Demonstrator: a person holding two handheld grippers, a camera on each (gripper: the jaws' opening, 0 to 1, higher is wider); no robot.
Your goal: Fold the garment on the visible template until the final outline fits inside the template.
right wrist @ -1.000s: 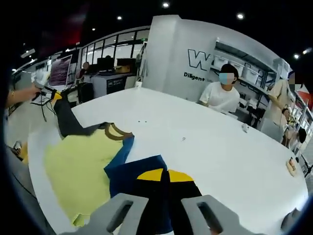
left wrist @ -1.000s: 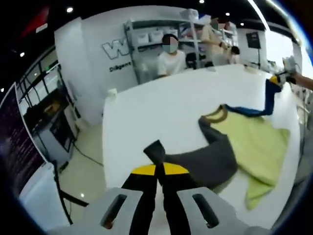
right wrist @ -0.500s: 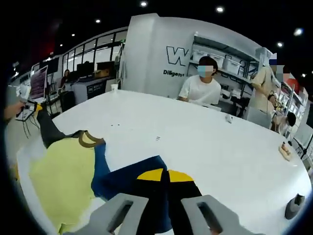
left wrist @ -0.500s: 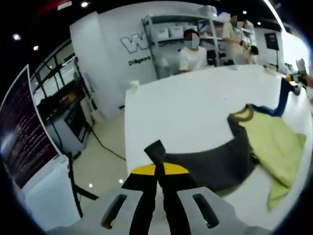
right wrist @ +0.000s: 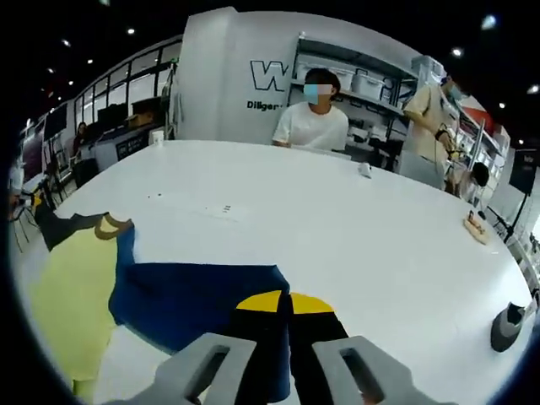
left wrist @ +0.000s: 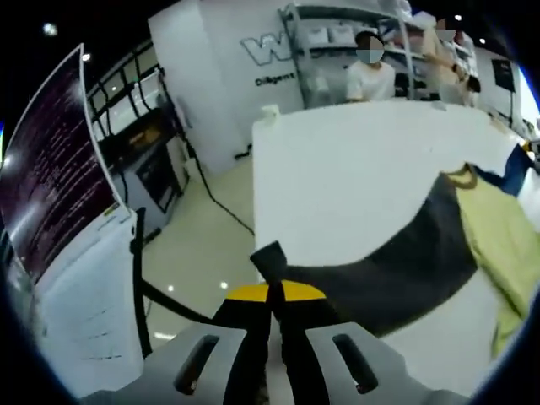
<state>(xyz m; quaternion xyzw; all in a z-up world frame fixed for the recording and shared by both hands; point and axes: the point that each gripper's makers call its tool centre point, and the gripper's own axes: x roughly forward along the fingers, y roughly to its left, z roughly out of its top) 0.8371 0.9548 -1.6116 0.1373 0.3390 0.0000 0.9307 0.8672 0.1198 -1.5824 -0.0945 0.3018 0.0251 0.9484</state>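
The garment is a shirt with a yellow-green body [left wrist: 498, 245], a tan collar [right wrist: 111, 224], one dark grey sleeve [left wrist: 396, 270] and one blue sleeve [right wrist: 194, 299]. It lies on a large white table [right wrist: 337, 228]. My left gripper [left wrist: 275, 308] is shut on the cuff of the grey sleeve, which is stretched out toward the camera. My right gripper [right wrist: 287, 325] is shut on the cuff of the blue sleeve, pulled out flat the opposite way. The yellow-green body [right wrist: 63, 287] lies at the left in the right gripper view. No template outline can be made out on the table.
A person in a white shirt [right wrist: 312, 122] sits at the table's far side, another person [right wrist: 426, 110] stands by shelves. A small dark object [right wrist: 509, 325] and a small tan item [right wrist: 475, 226] rest near the table's right edge. Floor, cables and a screen [left wrist: 59, 177] lie beyond the table's left edge.
Both grippers have pulled outward, away from each other, drawing the grey and blue sleeves out straight. The left view now looks past the table edge over the floor.
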